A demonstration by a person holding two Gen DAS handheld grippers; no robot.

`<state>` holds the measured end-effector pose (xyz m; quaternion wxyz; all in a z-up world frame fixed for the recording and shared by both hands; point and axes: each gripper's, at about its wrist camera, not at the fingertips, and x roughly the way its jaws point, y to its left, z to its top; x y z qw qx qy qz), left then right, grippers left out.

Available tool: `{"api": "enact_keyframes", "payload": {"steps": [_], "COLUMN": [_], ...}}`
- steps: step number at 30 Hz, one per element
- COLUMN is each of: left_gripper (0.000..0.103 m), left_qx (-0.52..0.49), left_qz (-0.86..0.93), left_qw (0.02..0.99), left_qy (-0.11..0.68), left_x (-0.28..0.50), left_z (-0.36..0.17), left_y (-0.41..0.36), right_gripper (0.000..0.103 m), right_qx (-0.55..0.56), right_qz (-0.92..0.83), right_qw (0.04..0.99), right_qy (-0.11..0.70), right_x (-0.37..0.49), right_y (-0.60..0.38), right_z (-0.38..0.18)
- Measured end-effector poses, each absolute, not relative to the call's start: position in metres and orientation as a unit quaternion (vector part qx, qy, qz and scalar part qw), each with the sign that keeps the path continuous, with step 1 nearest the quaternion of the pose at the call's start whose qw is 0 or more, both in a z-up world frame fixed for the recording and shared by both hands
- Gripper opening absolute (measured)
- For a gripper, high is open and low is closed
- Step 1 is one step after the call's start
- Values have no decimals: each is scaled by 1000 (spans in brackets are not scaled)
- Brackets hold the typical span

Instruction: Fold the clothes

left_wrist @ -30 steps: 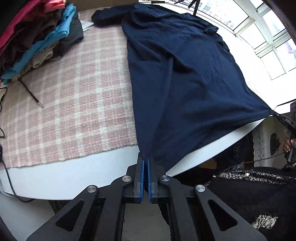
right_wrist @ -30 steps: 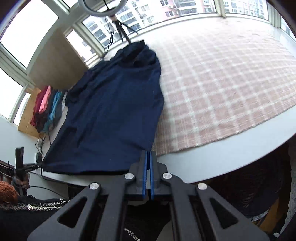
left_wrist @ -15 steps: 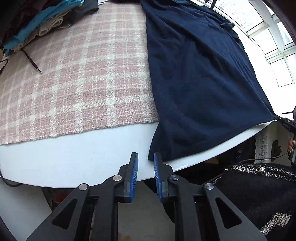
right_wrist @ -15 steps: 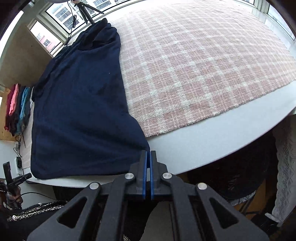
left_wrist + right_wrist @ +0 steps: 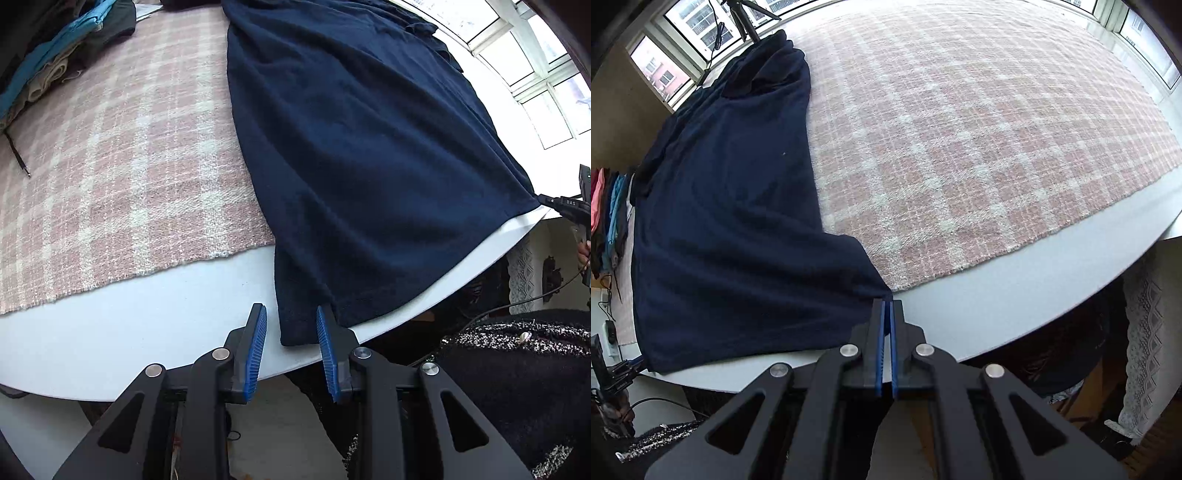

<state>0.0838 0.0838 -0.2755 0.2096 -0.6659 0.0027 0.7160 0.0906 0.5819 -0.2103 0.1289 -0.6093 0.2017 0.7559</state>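
A navy garment (image 5: 354,155) lies spread lengthwise on the table, its hem at the near edge. My left gripper (image 5: 290,312) is just above that edge and its jaws are opening. One hem corner (image 5: 295,325) lies loose on the table between the blue pads (image 5: 258,332), and they do not press it. In the right wrist view the same garment (image 5: 731,221) runs away to the upper left. My right gripper (image 5: 886,302) is shut on the other hem corner, low over the table edge. It also shows at the far right of the left wrist view as the right gripper (image 5: 565,206).
A pink plaid cloth (image 5: 110,166) (image 5: 979,147) covers the white table (image 5: 147,332). A pile of clothes (image 5: 55,55) (image 5: 609,214) sits at the far left, with a thin black cord (image 5: 16,155) beside it. A tripod (image 5: 746,18) stands by the windows. The person's dark tweed clothing (image 5: 517,387) is close below.
The left jaws went from shut on the hem corner to apart, and the corner now rests on the table. Both grippers came down toward the table edge and the garment settled flat.
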Motion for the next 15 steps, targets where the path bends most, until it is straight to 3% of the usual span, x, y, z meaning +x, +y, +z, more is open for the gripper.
{"api": "enact_keyframes", "payload": {"steps": [15], "left_gripper": [26], "left_qx": [-680], "left_qz": [702], "left_qw": [201], "left_qy": [69], "left_x": [82], "left_z": [-280], "left_y": [89], "right_gripper": [3], "right_qx": [-604], "right_qz": [760], "right_qw": [112], "right_qy": [211], "right_x": [93], "right_y": [576], "right_z": [-210]}}
